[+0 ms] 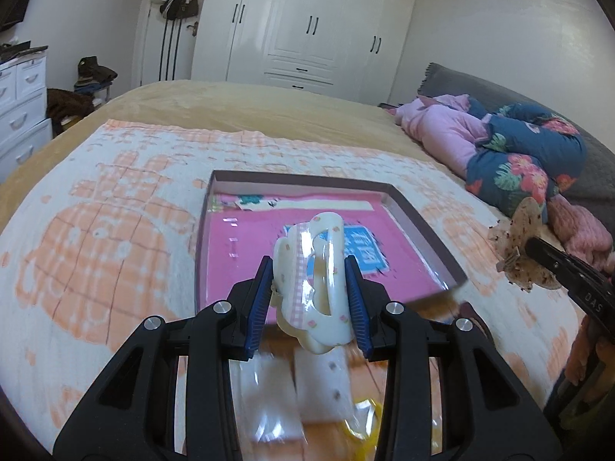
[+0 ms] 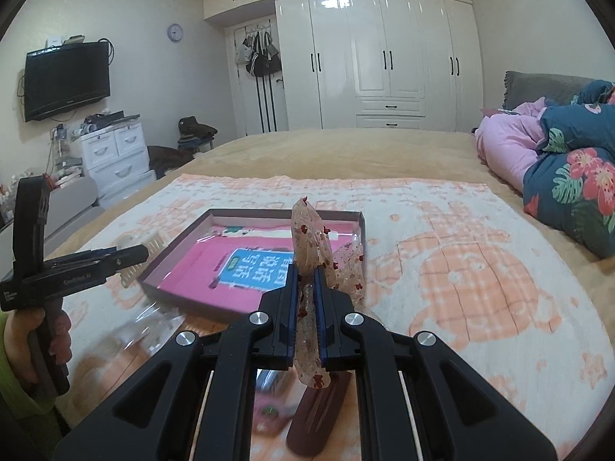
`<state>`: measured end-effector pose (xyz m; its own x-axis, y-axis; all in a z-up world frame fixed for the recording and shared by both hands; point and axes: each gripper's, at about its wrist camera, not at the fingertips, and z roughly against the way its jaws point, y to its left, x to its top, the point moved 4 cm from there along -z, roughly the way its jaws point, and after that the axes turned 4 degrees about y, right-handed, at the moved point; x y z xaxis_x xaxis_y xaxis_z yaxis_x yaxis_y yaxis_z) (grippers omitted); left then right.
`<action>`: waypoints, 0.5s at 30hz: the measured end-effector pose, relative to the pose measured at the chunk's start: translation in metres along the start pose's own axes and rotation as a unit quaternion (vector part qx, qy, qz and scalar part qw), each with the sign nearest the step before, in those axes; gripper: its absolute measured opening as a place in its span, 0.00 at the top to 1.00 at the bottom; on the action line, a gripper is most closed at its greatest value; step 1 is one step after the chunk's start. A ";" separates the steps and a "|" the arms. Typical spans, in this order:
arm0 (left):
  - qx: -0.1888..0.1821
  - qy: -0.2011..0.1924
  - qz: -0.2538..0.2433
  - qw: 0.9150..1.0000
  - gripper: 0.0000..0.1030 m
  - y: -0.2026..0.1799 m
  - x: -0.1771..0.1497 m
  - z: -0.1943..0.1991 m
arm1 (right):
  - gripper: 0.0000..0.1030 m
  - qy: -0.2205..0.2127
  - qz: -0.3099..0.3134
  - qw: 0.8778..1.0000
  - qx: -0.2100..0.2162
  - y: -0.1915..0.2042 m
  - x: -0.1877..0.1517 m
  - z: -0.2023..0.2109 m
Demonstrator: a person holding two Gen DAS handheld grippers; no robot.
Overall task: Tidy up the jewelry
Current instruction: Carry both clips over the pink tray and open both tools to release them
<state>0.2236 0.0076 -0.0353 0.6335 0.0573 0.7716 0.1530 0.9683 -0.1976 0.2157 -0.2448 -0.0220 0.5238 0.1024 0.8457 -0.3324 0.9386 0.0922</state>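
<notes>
On the bed (image 1: 238,107) lies a patterned towel (image 1: 96,230) bearing a shallow box (image 1: 423,226) with a pink bottom. The left gripper (image 1: 309,288), tilted downward, clamps a cream hair clip (image 1: 319,280) at the box's six o'clock edge. The right gripper (image 2: 306,292) clamps a speckled clear clip (image 2: 311,238) at the box's four o'clock. Only the right wrist view shows the hand (image 2: 57,330) on the left gripper's handle.

"DAS" in pale capitals on the black body of the right tongs (image 1: 509,259), at 3 o'clock in the left wrist view. "GenRobot.AI" on the side of the left tongs (image 2: 130,255), at 9 o'clock in the right wrist view. Large white characters on a blue label inside the pink-lined tray (image 2: 180,240), upside down; not legible.
</notes>
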 end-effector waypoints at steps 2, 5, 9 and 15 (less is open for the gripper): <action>0.004 0.001 -0.001 1.000 0.72 0.004 0.006 -0.009 | 0.92 0.005 0.004 1.000 -0.004 0.000 0.006 -0.011; 0.009 0.003 0.000 1.000 0.72 0.012 0.015 -0.022 | 0.92 0.011 0.015 1.000 -0.010 0.000 0.014 -0.030; 0.013 0.012 0.005 1.000 0.72 0.019 0.020 -0.039 | 0.92 0.024 0.015 1.000 -0.010 0.002 0.021 -0.053; 0.018 0.020 0.009 1.000 0.72 0.024 0.022 -0.054 | 0.92 0.048 0.026 0.998 -0.019 0.007 0.023 -0.089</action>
<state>0.2821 0.0192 -0.0559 0.6656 0.0653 0.7434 0.1149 0.9753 -0.1886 0.2948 -0.2068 -0.0487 0.5794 0.1803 0.7948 -0.3321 0.9428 0.0282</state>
